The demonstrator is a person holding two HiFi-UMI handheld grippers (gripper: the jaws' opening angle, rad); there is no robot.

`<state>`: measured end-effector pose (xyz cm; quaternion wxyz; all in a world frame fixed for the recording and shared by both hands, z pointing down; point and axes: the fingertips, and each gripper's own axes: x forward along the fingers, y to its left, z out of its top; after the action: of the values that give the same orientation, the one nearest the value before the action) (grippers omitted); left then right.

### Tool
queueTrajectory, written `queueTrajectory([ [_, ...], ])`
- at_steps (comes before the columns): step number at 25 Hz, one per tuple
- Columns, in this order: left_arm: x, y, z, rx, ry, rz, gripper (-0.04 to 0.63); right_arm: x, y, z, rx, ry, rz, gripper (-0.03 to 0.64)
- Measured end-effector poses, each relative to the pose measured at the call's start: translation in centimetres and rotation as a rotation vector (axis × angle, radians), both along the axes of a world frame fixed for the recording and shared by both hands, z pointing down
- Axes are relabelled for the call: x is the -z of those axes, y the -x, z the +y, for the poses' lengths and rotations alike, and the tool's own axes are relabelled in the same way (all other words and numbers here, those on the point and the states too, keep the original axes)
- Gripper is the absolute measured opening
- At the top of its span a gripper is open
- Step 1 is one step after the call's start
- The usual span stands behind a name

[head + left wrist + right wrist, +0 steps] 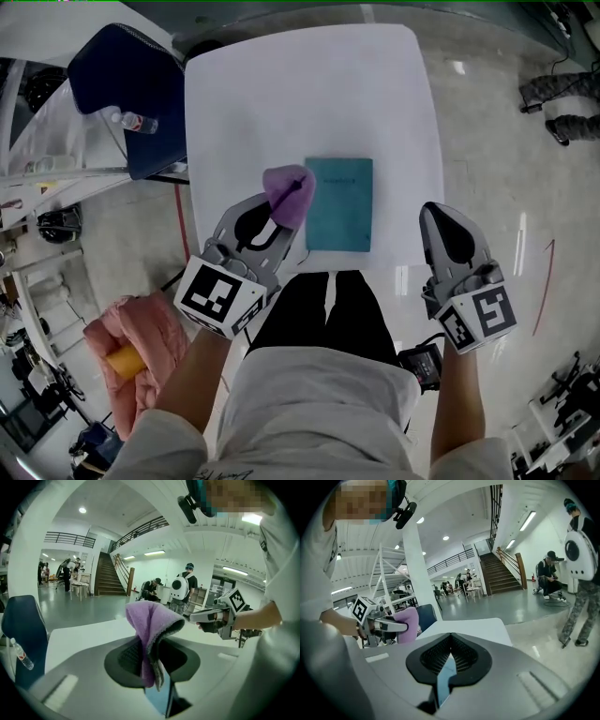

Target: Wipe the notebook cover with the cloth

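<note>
Beside the notebook [338, 203], left gripper [284, 208] pinches the cloth [289, 190], right gripper [439, 217] closed, empty; probably next: lower and wipe.

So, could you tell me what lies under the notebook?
The notebook lies flat on the white table; anything between them is hidden by its teal cover.
</note>
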<state>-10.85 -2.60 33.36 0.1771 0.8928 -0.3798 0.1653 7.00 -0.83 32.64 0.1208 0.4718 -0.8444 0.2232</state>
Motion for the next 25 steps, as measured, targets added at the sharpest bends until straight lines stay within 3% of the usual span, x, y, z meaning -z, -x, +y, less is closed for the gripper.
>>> queueTrajectory([
  [8, -4.4, -0.5, -0.7, -0.049, 0.045, -0.102, 0.078, -2.8, -0.5, 1.2, -0.008, 0.046, -0.017, 0.014],
  [14, -8.3, -1.5, -2.3, -0.153, 0.018, -0.281, 0.078, -5.0, -0.9, 1.5, -0.020, 0.081, -0.029, 0.014],
  [25, -15.7, -2.0, -3.5, -0.353, 0.042, -0.577, 0.078, -7.3, -0.9, 1.5, -0.024, 0.122, -0.035, 0.014],
])
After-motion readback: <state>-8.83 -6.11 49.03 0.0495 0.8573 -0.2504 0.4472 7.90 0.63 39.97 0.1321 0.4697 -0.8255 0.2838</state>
